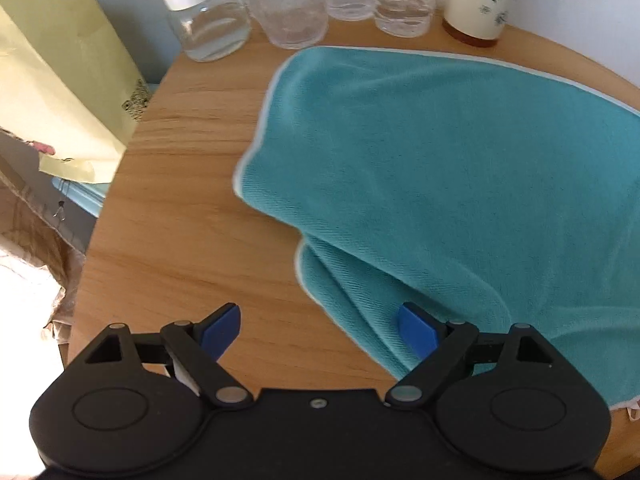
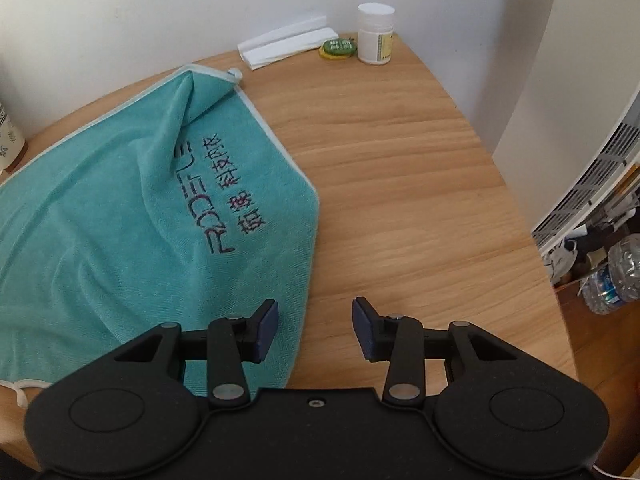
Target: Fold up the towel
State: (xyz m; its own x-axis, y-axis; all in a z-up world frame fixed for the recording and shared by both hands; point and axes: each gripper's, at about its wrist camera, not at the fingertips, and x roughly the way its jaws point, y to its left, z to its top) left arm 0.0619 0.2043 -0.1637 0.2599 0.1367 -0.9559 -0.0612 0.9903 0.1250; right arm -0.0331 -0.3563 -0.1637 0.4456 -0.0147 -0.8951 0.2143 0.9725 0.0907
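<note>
Both tools, left tool (image 1: 320,330) and right tool (image 2: 315,330), hang wide open and empty over the bench (image 2: 400,200), teal towel (image 2: 120,200) rumpled between them, probably lining up corner grabs.

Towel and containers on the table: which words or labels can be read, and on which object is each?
Teal towel: "RODEVE" is my uncertain reading; the Chinese characters beside it are unclear.
White pill bottle: label too small.
Green round tin: print too small.
Yellow paper bag: printed code, unreadable.
Patterned cup: no words.
</note>
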